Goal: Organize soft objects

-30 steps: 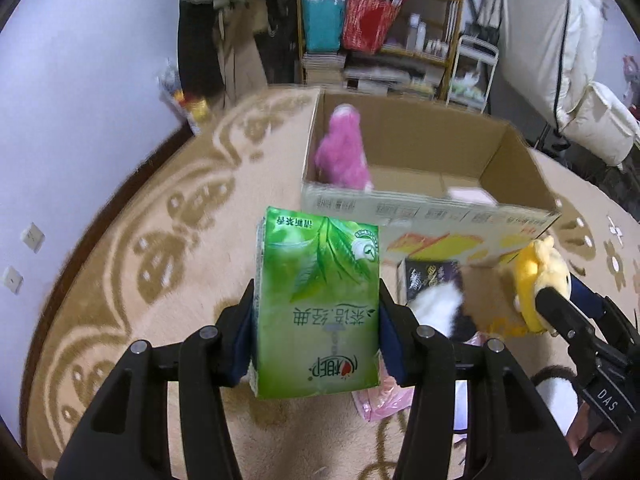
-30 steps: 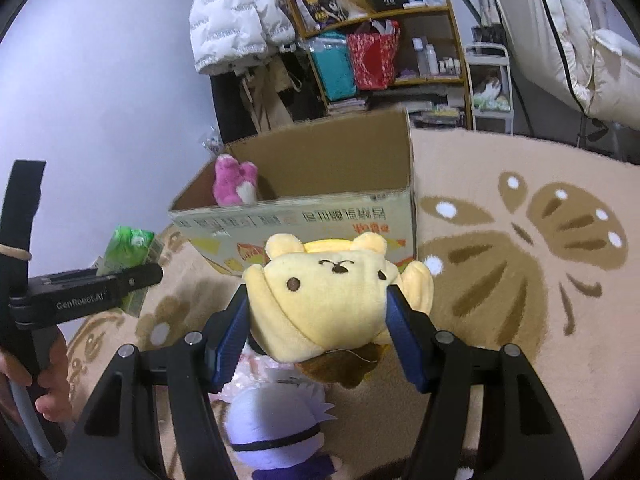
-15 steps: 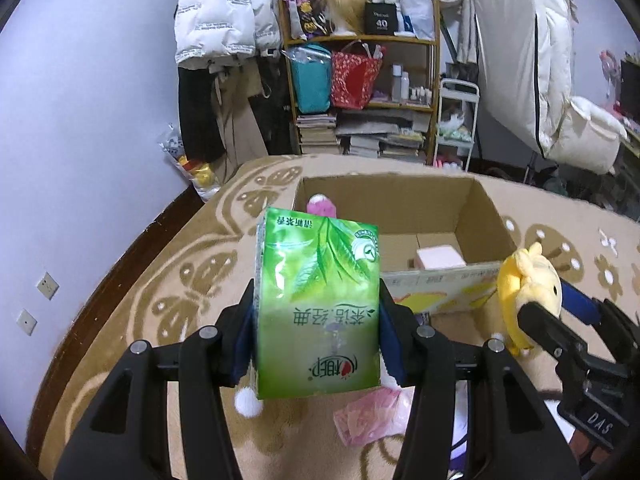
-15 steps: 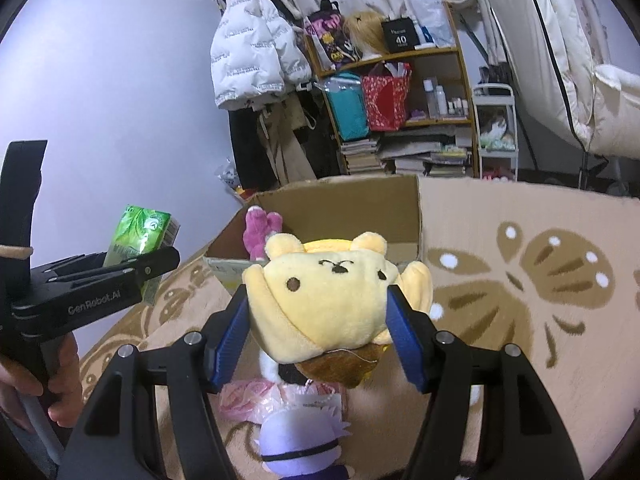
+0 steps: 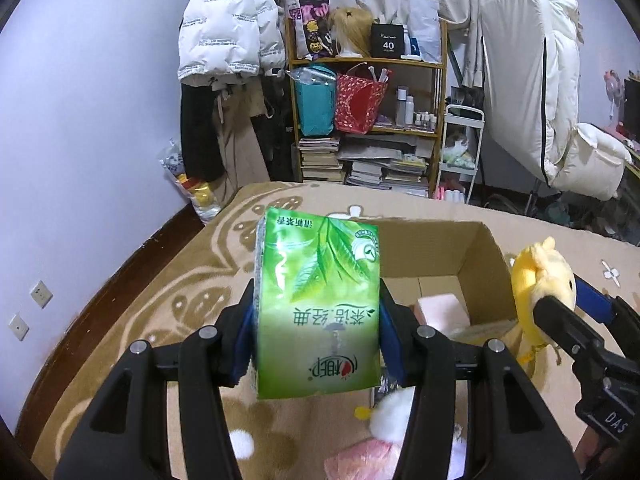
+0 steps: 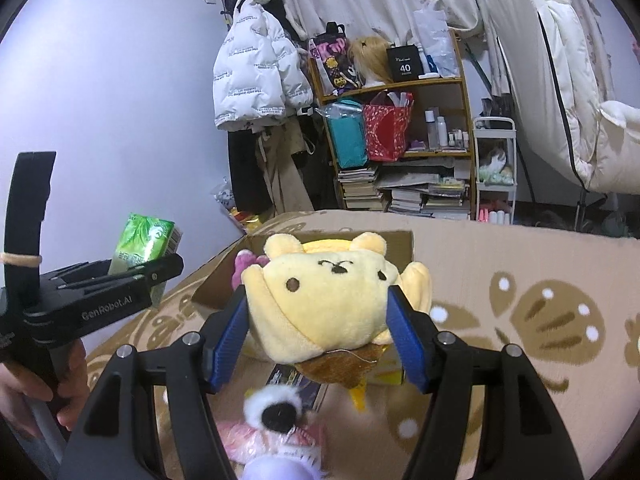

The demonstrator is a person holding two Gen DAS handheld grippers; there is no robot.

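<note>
Both grippers rose; only right wrist shows pink plush [image 6: 245,266] in box [image 6: 400,240].

Dim cool indoor light, soft shadows; strong fisheye bending, dark corners; near-lens toys blurred.

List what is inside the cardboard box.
In the box: a pink block and a pink plush at its left wall. The tissue pack and yellow plush hide the rest.
</note>
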